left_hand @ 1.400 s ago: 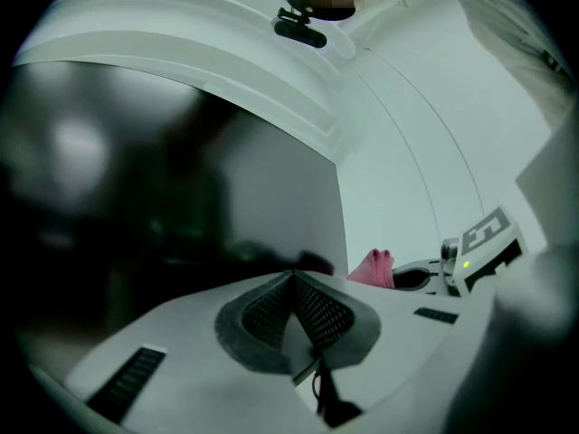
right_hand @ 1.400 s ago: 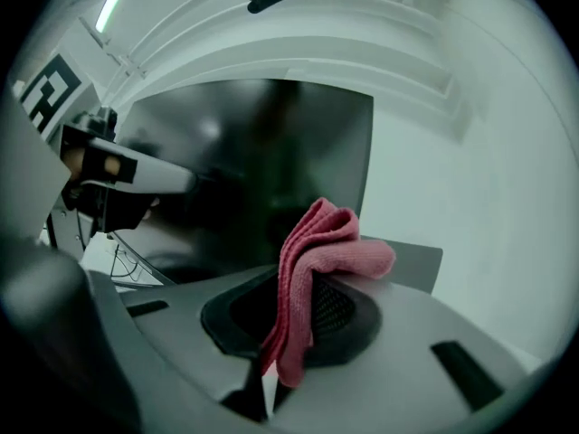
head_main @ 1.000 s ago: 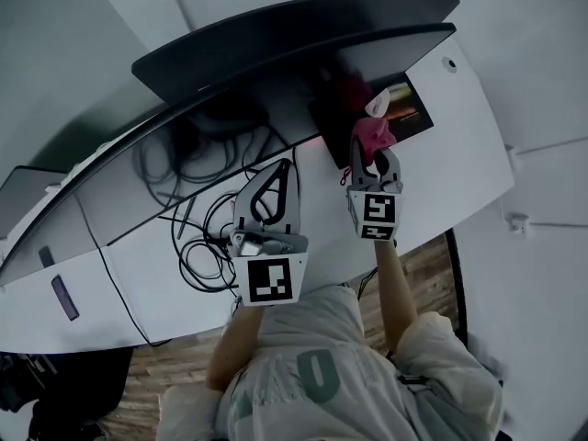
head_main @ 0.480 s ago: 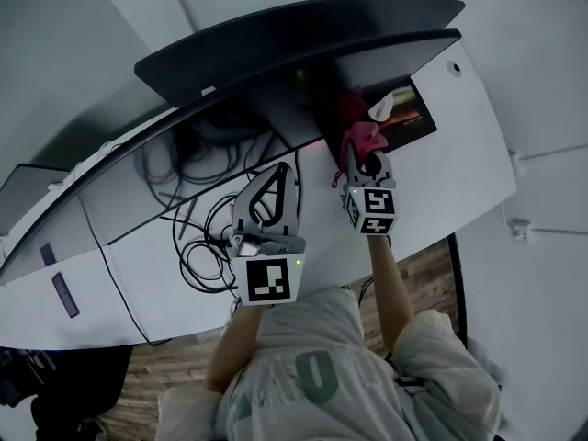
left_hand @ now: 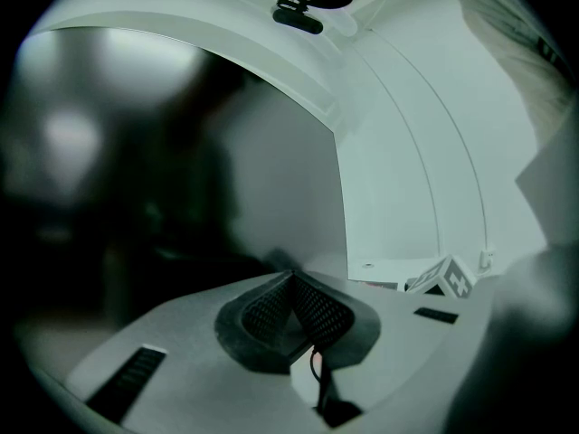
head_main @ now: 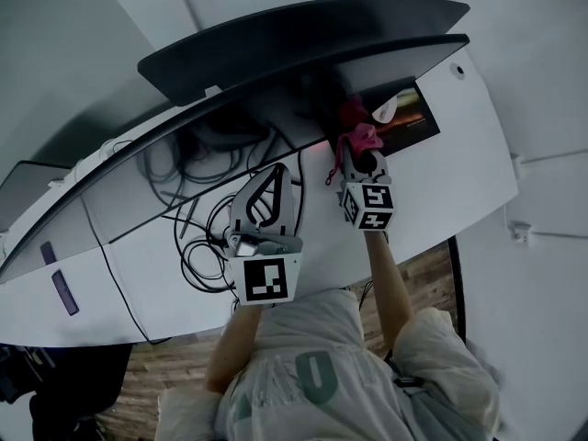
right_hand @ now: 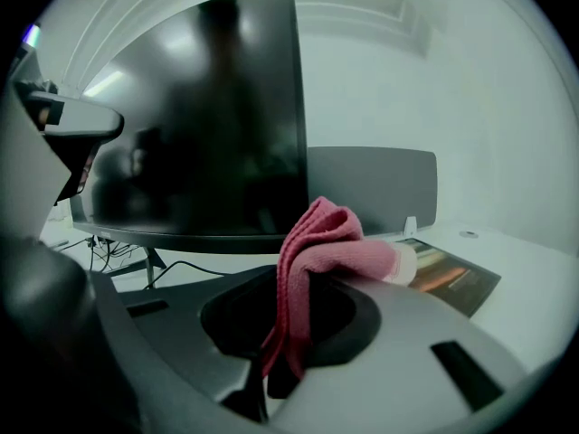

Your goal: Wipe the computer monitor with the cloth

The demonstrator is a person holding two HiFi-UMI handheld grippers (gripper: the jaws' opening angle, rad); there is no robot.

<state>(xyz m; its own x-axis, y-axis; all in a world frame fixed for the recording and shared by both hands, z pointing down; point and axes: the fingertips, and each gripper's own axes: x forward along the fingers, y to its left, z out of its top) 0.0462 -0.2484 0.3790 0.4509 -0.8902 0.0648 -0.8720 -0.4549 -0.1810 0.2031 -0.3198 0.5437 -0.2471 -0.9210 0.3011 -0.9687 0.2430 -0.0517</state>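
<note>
- Cloth, pink and folded, is pinched in the right tool, whose jaws are closed narrowly on it; a bunched end sticks up past the jaws and a strip hangs down between them.
- In the head view the cloth sits above the right half of the desk, toward its back edge, just in front of the lower right part of the computer monitor.
- Seen from the right gripper view, the monitor is dark and curved, and the cloth lies below its lower right corner; whether it touches the screen cannot be told.
- Left tool is over the middle of the desk, nearer the front edge, with its jaws pressed together and nothing between them; its meshed pads meet at a point.
- Black cables lie tangled on the desk left of the left tool.
- A dark printed mat lies flat toward the desk's right end, just beside the cloth.
</note>
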